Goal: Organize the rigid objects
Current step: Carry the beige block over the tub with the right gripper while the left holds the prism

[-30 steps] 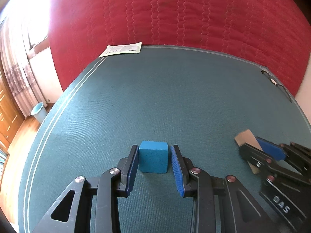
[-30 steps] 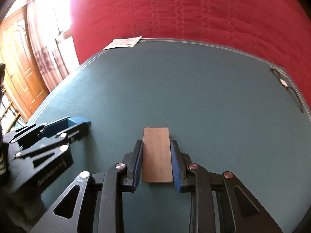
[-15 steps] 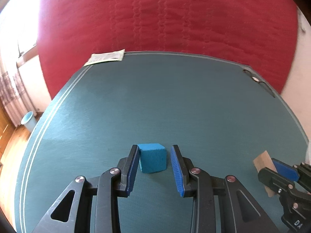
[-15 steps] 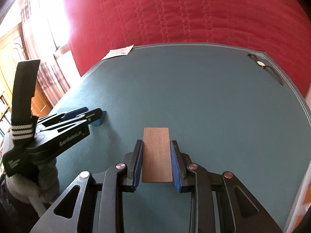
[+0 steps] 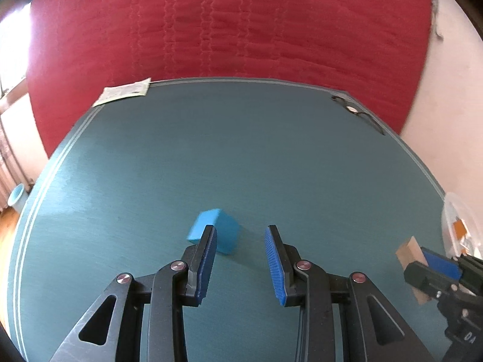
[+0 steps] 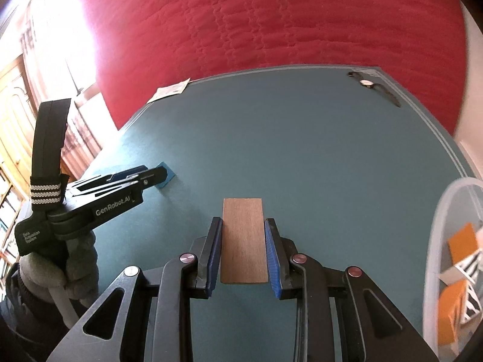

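Note:
A small blue cube [image 5: 226, 235] rests on the teal table [image 5: 241, 150], just past the tip of the left finger that hides part of it. My left gripper [image 5: 240, 227] is open by a narrow gap, and nothing is between its pads. From the right wrist view, the left gripper [image 6: 157, 175] has the cube [image 6: 167, 181] at its tips. My right gripper [image 6: 243, 219] is shut on a flat wooden block [image 6: 243, 241] and holds it above the table. In the left wrist view, the block [image 5: 407, 247] and right gripper [image 5: 428, 261] show at the right edge.
A clear plastic tub [image 6: 434, 226] with orange cards [image 6: 462, 241] stands at the table's right edge. A paper slip [image 5: 123, 93] lies at the far left corner and a wristwatch [image 5: 351, 109] at the far right. A red quilted cover rises behind. A gloved hand [image 6: 60, 274] grips the left tool.
The cube went from between the left pads to beyond the left finger as that gripper swung right. The right gripper carried the block to the right, and the tub came into view.

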`<state>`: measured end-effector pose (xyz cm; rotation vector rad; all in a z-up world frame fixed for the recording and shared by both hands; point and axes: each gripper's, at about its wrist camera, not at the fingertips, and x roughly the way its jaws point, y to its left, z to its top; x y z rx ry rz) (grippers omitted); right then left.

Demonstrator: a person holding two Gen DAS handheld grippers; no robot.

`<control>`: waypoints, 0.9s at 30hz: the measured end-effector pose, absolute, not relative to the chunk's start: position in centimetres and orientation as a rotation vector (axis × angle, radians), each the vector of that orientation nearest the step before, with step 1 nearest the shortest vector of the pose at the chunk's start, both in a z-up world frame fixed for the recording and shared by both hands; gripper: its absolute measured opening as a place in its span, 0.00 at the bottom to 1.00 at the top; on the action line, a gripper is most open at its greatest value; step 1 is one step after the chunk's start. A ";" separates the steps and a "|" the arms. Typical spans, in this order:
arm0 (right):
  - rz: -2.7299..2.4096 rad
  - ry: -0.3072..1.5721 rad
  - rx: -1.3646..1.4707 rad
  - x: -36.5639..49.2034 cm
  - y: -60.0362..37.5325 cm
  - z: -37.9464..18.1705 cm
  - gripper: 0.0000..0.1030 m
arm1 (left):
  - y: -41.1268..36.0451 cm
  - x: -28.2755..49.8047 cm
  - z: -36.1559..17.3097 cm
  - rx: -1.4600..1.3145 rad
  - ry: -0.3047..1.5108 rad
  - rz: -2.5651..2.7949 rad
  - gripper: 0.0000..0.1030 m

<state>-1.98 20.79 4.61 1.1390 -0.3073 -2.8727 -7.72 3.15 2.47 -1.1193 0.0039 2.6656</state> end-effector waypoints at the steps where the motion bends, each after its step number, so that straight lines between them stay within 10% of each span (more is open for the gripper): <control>1: -2.883 -0.313 1.133 -1.6 21.1 4.8 0.27 | 3.2 -7.7 2.5 -1.120 -0.002 2.653 0.34; 27: -3.218 -0.459 1.060 7.3 30.8 8.1 0.27 | 4.1 -4.7 4.1 -1.035 -0.050 2.538 0.34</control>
